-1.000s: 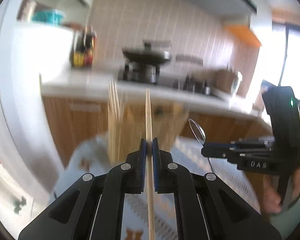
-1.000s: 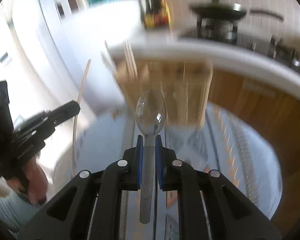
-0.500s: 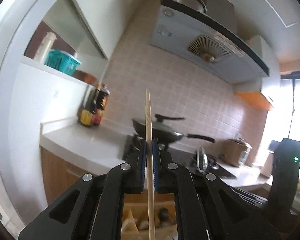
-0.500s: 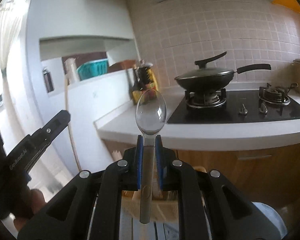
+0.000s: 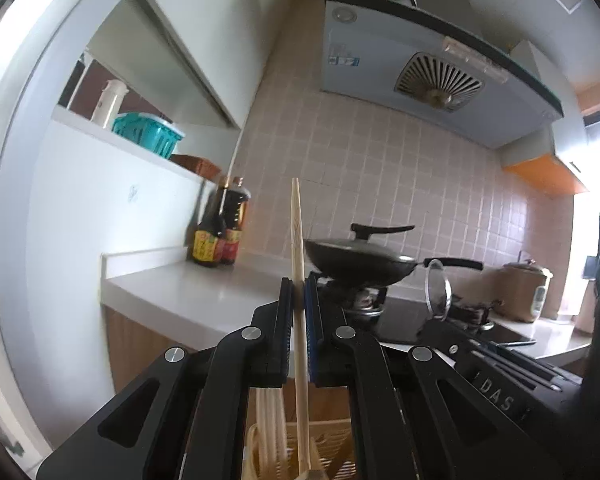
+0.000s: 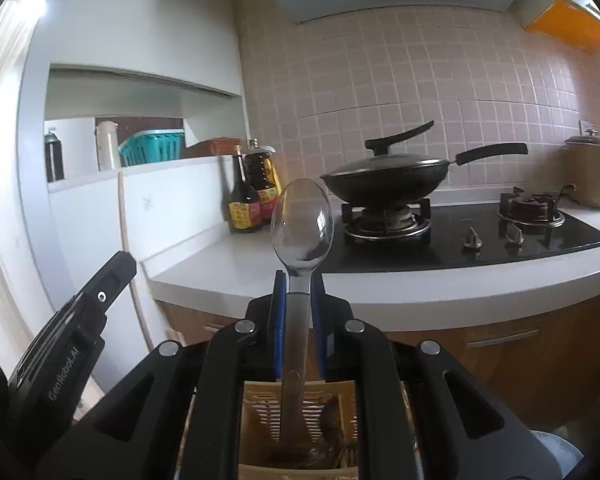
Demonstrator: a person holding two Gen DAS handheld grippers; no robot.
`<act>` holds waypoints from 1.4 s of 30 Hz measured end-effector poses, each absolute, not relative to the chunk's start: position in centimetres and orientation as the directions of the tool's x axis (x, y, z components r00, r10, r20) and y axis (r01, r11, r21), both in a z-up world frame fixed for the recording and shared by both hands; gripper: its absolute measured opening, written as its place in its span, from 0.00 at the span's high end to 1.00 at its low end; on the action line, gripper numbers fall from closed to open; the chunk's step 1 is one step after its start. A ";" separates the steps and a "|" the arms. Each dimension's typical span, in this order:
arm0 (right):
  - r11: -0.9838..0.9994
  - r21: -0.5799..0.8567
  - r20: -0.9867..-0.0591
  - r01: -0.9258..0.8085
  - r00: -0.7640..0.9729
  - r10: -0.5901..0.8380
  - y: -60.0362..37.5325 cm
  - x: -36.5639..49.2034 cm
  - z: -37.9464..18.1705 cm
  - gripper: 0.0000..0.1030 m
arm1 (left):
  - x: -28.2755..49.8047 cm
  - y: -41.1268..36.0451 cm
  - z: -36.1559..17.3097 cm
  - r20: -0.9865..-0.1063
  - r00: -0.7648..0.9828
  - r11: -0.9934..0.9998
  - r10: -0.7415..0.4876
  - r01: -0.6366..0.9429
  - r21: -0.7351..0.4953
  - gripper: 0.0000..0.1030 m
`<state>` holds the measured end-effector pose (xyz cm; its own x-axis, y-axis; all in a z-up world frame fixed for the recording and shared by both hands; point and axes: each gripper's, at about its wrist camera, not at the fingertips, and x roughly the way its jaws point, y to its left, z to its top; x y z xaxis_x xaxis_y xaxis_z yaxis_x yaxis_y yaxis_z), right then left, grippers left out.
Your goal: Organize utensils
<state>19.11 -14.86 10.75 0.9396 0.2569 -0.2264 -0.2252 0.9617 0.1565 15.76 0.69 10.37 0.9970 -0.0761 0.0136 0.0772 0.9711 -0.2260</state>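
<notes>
Chopstick (image 5: 298, 264) clamped upright in my left tool (image 5: 296, 300), spoon (image 6: 302, 224) clamped bowl-up in my right tool (image 6: 298, 300), both poised handle-down over the holder (image 6: 296, 420), I judge for dropping in.

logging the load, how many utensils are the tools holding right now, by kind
chopstick: 1, in the left tool
spoon: 1, in the right tool
total: 2
</notes>
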 end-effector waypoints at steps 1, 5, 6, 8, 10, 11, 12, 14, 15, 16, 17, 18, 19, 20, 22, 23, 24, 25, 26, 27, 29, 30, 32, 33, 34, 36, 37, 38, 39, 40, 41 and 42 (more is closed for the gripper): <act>0.962 0.159 -0.231 -0.220 0.939 0.253 -14.9 19.4 10.4 0.90 | 15.9 0.7 10.0 0.010 0.997 0.972 -0.070 0.071 -0.224 0.96; 0.957 0.167 -0.234 -0.236 0.933 0.271 -14.9 19.7 9.6 0.90 | 16.5 1.2 9.2 -0.006 0.998 0.972 -0.069 0.066 -0.224 0.96; 0.957 0.165 -0.233 -0.237 0.934 0.271 -14.9 19.7 9.5 0.90 | 16.5 1.3 9.2 -0.007 0.997 0.972 -0.075 0.072 -0.226 0.96; 0.953 0.180 -0.238 -0.244 0.929 0.282 -15.3 19.5 9.3 0.89 | 16.3 1.8 9.1 -0.009 0.996 0.968 -0.094 0.089 -0.234 0.95; 0.947 0.198 -0.244 -0.255 0.922 0.299 -15.6 19.1 9.4 0.89 | 15.7 2.3 9.3 -0.003 0.994 0.965 -0.112 0.108 -0.239 0.88; 0.940 0.210 -0.248 -0.270 0.915 0.318 -15.8 18.7 9.5 0.85 | 15.1 2.7 9.5 -0.001 0.992 0.964 -0.126 0.122 -0.237 0.76; 0.934 0.216 -0.253 -0.283 0.908 0.334 -15.9 18.4 9.6 0.80 | 14.7 2.9 9.7 0.004 0.992 0.964 -0.124 0.121 -0.235 0.65; 0.933 0.215 -0.254 -0.290 0.906 0.340 -16.3 17.3 9.9 0.54 | 13.1 3.6 10.1 0.021 0.993 0.968 -0.117 0.119 -0.222 0.61; 0.934 0.210 -0.244 -0.288 0.910 0.336 -16.6 16.3 10.1 0.52 | 12.6 3.9 10.3 0.022 0.993 0.969 -0.117 0.119 -0.218 0.61; 0.934 0.203 -0.242 -0.293 0.910 0.338 -16.8 15.5 10.5 0.52 | 11.9 4.3 10.6 0.023 0.993 0.969 -0.114 0.117 -0.217 0.61; 0.934 0.201 -0.240 -0.297 0.909 0.341 -17.2 14.6 10.8 0.52 | 11.2 4.8 10.9 0.022 0.993 0.969 -0.112 0.115 -0.220 0.59; 0.933 0.202 -0.236 -0.298 0.910 0.342 -17.5 13.8 11.0 0.52 | 10.3 5.5 11.2 0.019 0.993 0.967 -0.117 0.119 -0.227 0.54; 0.933 0.199 -0.234 -0.299 0.910 0.342 -18.1 12.3 11.4 0.52 | 9.7 6.0 11.5 0.023 0.990 0.965 -0.136 0.137 -0.223 0.50; 0.934 0.193 -0.235 -0.301 0.910 0.341 -18.3 11.6 11.6 0.52 | 8.6 6.6 11.8 0.009 0.989 0.965 -0.145 0.143 -0.222 0.42; 0.942 0.163 -0.246 -0.292 0.913 0.326 -19.1 9.4 11.7 0.50 | 7.2 7.3 12.0 -0.013 0.989 0.967 -0.146 0.140 -0.214 0.36; 0.947 0.145 -0.253 -0.288 0.914 0.316 -19.5 8.2 11.6 0.48 | 6.2 7.5 12.0 -0.024 0.988 0.968 -0.150 0.142 -0.205 0.34; 0.950 0.134 -0.256 -0.283 0.916 0.309 -19.8 7.5 11.5 0.47 | 5.5 7.6 11.8 -0.031 0.989 0.971 -0.146 0.138 -0.194 0.30; 0.953 0.123 -0.259 -0.276 0.919 0.299 -20.1 6.5 11.3 0.46 | 4.7 7.7 11.6 -0.036 0.990 0.975 -0.136 0.127 -0.181 0.27; 0.955 0.116 -0.261 -0.272 0.920 0.294 -20.3 6.0 11.1 0.44 | 4.0 7.7 11.2 -0.039 0.992 0.979 -0.121 0.113 -0.172 0.22; 0.956 0.112 -0.266 -0.270 0.919 0.291 -20.5 5.2 10.8 0.43 | 3.5 7.8 10.9 -0.043 0.993 0.981 -0.110 0.102 -0.168 0.18; 0.956 0.113 -0.269 -0.269 0.918 0.290 -21.1 4.1 10.1 0.35 | 2.3 7.8 9.8 -0.068 0.994 0.984 -0.082 0.069 -0.167 0.16; 0.959 0.110 -0.269 -0.263 0.921 0.283 -21.3 3.5 9.7 0.32 | 1.9 7.8 9.4 -0.080 0.994 0.985 -0.074 0.061 -0.163 0.15; 0.964 0.103 -0.263 -0.245 0.928 0.263 -21.6 2.7 8.7 0.23 | 1.0 7.7 8.3 -0.103 0.993 0.988 -0.049 0.034 -0.148 0.12; 0.969 0.097 -0.255 -0.228 0.935 0.246 -21.7 2.2 8.1 0.21 | 0.5 7.5 7.5 -0.110 0.994 0.990 -0.026 0.010 -0.142 0.09; 0.971 0.095 -0.252 -0.218 0.939 0.236 -21.7 2.2 7.7 0.17 | 0.0 7.2 6.7 -0.115 0.993 0.991 -0.005 -0.011 -0.132 0.08; 0.977 0.088 -0.243 -0.194 0.947 0.210 -21.7 1.8 6.6 0.10 | -0.3 6.6 5.6 -0.131 0.991 0.993 0.022 -0.037 -0.108 0.08; 0.974 0.083 -0.223 -0.211 0.948 0.225 -21.7 1.5 5.8 0.07 | -0.2 6.1 4.8 -0.143 0.989 0.995 0.040 -0.053 -0.087 0.08; 0.968 0.082 -0.200 -0.235 0.948 0.247 -21.8 1.2 5.1 0.07 | -0.1 5.6 4.0 -0.147 0.988 0.996 0.056 -0.066 -0.062 0.07; 0.961 0.087 -0.171 -0.262 0.947 0.273 -22.0 1.0 4.0 0.07 | 0.0 5.3 3.4 -0.142 0.987 0.996 0.072 -0.079 -0.044 0.07; 0.961 0.086 -0.161 -0.261 0.949 0.272 -22.1 1.0 3.4 0.07 | 0.2 4.8 2.5 -0.136 0.986 0.994 0.100 -0.104 -0.019 0.07; 0.969 0.071 -0.164 -0.236 0.955 0.245 -22.0 1.2 2.6 0.07 | 0.5 4.7 2.0 -0.137 0.985 0.994 0.107 -0.109 -0.007 0.07; 0.974 0.058 -0.177 -0.221 0.958 0.228 -22.0 1.4 2.3 0.07 | 0.9 4.4 1.3 -0.156 0.982 0.994 0.108 -0.108 0.012 0.07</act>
